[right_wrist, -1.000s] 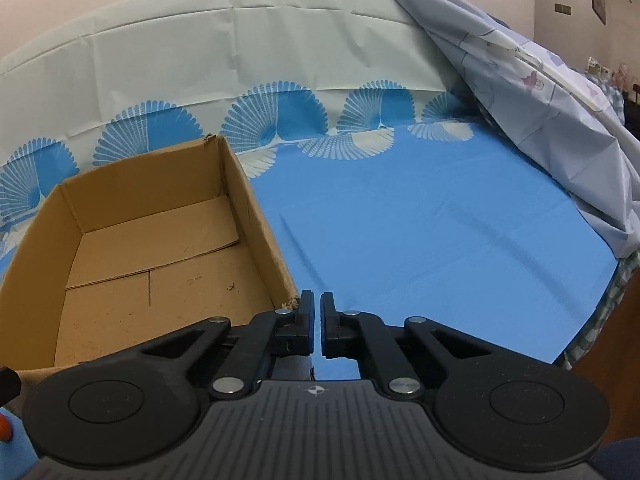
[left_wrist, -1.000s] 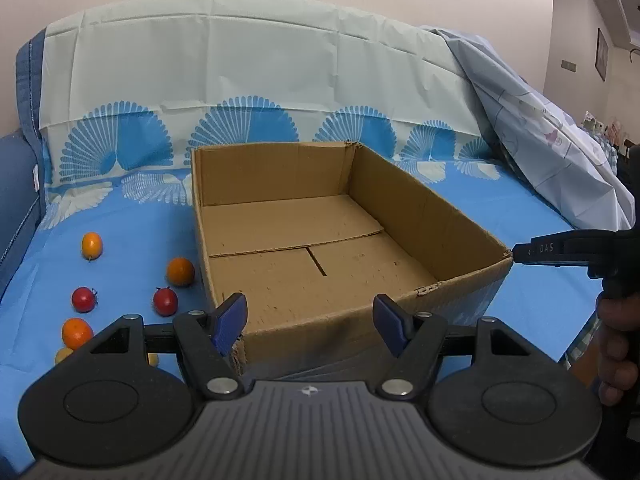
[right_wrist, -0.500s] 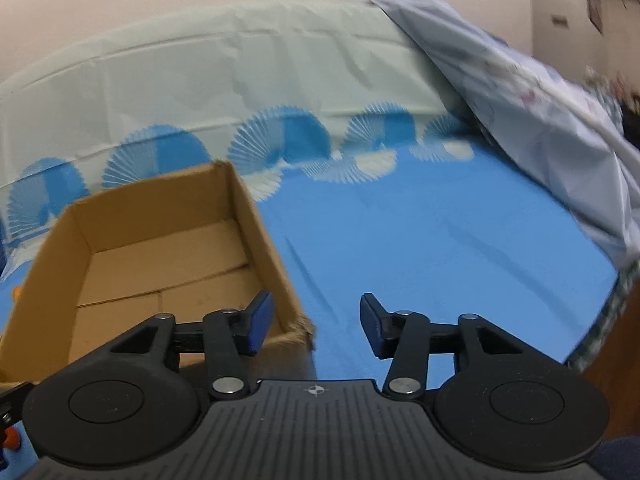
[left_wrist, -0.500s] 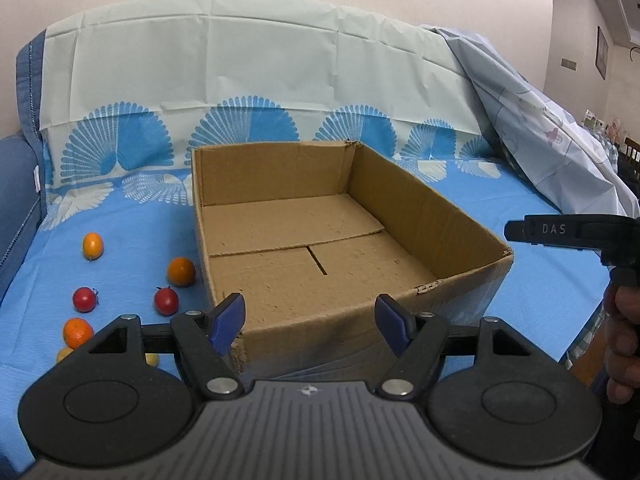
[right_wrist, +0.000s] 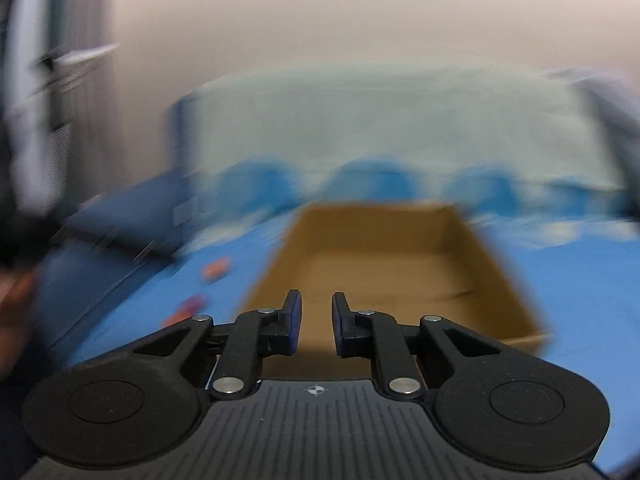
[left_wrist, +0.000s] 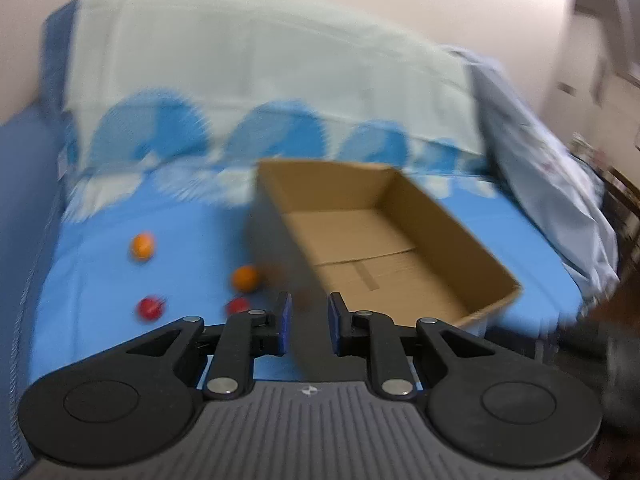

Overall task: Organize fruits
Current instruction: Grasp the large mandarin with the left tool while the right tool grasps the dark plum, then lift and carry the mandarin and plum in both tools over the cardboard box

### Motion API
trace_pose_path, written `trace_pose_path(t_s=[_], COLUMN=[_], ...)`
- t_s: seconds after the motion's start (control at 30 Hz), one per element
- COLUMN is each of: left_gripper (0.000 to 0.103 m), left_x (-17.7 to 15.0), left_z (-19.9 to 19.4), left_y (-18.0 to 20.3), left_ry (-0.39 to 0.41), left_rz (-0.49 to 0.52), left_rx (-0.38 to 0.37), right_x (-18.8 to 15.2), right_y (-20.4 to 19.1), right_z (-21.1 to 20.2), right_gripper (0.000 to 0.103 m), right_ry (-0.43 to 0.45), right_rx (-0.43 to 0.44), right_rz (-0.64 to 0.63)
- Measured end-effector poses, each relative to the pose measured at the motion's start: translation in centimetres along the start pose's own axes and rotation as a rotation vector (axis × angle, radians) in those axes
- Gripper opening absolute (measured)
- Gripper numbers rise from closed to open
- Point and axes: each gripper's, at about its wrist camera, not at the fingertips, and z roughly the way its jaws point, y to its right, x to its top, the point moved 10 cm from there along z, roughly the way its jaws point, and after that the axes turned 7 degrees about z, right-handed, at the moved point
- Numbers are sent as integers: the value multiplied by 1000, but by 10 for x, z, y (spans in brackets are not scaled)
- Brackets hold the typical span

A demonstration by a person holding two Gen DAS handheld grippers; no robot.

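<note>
An empty cardboard box (left_wrist: 404, 248) sits on the blue sheet; it also shows blurred in the right wrist view (right_wrist: 400, 264). Left of it lie small fruits: an orange one (left_wrist: 143, 245), another orange one (left_wrist: 245, 278) by the box wall, a red one (left_wrist: 150, 308) and a second red one (left_wrist: 239, 305) partly behind my left fingers. My left gripper (left_wrist: 309, 320) is narrowly open and empty, near the box's front left corner. My right gripper (right_wrist: 317, 320) is narrowly open and empty, before the box's near wall. Blurred fruits (right_wrist: 216, 271) show at left.
The sheet with fan patterns runs up a backrest (left_wrist: 248, 92) behind the box. A pale cover (left_wrist: 548, 176) hangs at the right. A dark blue cushion edge (left_wrist: 20, 216) bounds the left. Both views are motion-blurred.
Both cameras have swung left and both views are now blurred. My left jaws have narrowed from wide open. My right jaws opened from shut, then narrowed again.
</note>
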Motion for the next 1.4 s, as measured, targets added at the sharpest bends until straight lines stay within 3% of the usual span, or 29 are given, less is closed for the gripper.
trace_pose_path(t_s=[0.1, 0.17, 0.27, 0.33, 0.4, 0.47, 0.57, 0.8, 0.93, 1.0, 1.07, 1.3, 1.4], left_gripper=[22, 25, 26, 27, 45, 53, 56, 59, 58, 41, 40, 39, 40], left_x=[-12, -23, -52, -72, -90, -107, -123, -126, -131, -130, -131, -118, -122], left_z=[6, 13, 31, 40, 46, 51, 56, 71, 81, 82, 84, 71, 76], left_y=[-36, -54, -70, -78, -83, -86, -84, -71, -72, -72, -72, -71, -65], left_ry=[-81, -128, -206, -239, -257, -274, -294, -291, -307, -303, -303, -221, -258], left_rz=[-143, -204, -316, -368, -406, -468, -545, -481, -451, -420, -397, -345, -308], left_rx=[71, 106, 91, 84, 81, 56, 12, 28, 60, 84, 99, 142, 140], right_x=[-30, -54, -89, -104, -115, -118, -125, -139, -142, -143, -144, -135, -134], right_y=[-33, -50, -64, -71, -77, -88, -94, -76, -68, -70, -74, -82, -82], right_z=[19, 33, 56, 68, 77, 85, 87, 104, 106, 106, 104, 97, 98], right_gripper=[19, 28, 36, 40, 45, 50, 50, 51, 45, 37, 26, 26, 26], right_ry=[-149, -241, -357, -395, -415, -416, -415, -442, -471, -470, -463, -419, -422], right_rx=[133, 165, 171, 160, 143, 118, 103, 34, 19, 32, 41, 51, 50], right_rz=[-37, -88, -186, -250, -298, -321, -347, -356, -323, -333, -347, -373, -363])
